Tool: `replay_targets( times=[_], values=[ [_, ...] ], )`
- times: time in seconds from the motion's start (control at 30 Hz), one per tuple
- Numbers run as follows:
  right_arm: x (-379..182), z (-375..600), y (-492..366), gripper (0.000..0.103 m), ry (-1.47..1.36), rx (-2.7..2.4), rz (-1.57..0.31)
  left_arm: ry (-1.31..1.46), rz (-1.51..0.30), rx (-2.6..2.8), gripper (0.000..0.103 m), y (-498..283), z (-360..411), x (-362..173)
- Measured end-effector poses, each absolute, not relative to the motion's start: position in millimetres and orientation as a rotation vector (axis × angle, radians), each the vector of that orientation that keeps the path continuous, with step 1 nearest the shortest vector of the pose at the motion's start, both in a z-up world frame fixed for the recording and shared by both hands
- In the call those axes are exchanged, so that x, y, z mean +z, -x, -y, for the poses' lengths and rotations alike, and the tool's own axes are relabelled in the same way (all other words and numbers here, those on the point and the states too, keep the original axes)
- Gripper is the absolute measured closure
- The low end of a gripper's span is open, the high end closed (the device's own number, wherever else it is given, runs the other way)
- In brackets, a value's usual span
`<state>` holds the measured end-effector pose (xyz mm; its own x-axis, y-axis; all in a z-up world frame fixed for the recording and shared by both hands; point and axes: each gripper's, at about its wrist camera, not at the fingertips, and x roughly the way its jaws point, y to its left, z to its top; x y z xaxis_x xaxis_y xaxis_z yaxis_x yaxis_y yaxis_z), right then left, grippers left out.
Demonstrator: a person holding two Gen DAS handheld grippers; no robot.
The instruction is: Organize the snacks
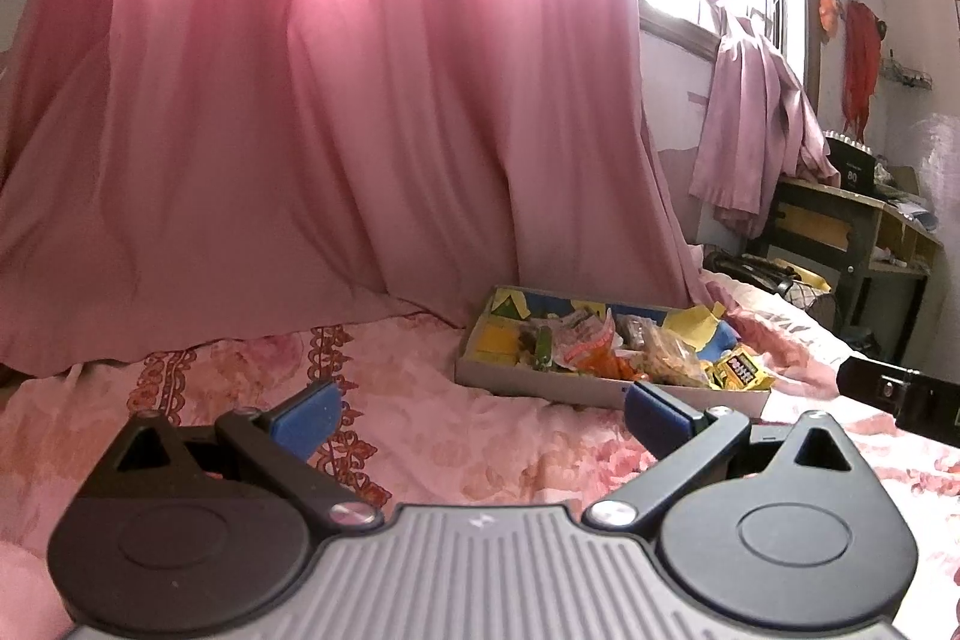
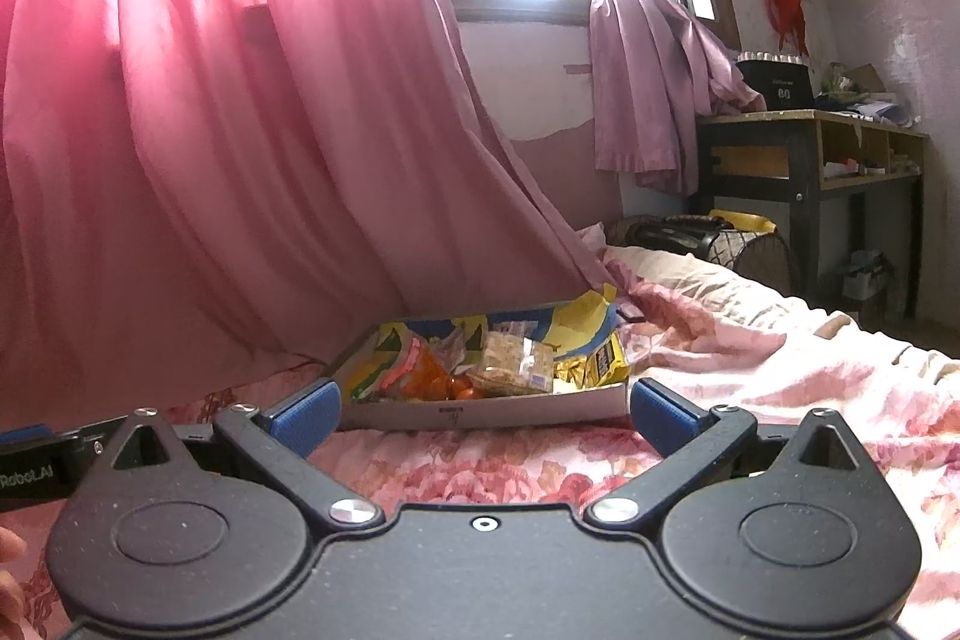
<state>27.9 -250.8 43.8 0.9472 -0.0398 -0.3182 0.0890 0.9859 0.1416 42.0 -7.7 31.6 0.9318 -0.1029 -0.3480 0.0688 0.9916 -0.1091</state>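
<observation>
A shallow cardboard box (image 1: 540,388) (image 2: 480,409) lies on the pink floral bedspread, filled with several snack packets: an orange packet (image 2: 432,379), a clear pack of biscuits (image 2: 516,364), a yellow-black packet (image 1: 741,370) (image 2: 606,355) and a green tube (image 1: 543,346). My left gripper (image 1: 480,415) is open and empty, low over the bed, with the box ahead and to its right. My right gripper (image 2: 480,415) is also open and empty, its blue fingertips (image 2: 660,412) flanking the near wall of the box without touching it.
A big pink curtain (image 1: 330,100) hangs behind the bed and reaches the box's far side. A dark desk (image 2: 804,172) with clutter stands at the right wall, a black bag (image 2: 690,232) beside it. The other gripper's edge (image 1: 894,394) shows at right.
</observation>
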Motion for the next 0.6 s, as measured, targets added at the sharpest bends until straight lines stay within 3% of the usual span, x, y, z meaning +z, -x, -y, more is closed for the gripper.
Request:
replay_targets(
  times=[0.6],
  values=[
    [37.2, 245.2, -19.5, 0.001, -0.152, -0.066, -0.374, 0.068, -0.404, -0.085, 0.0, -35.3, 13.2, 22.3]
  ],
)
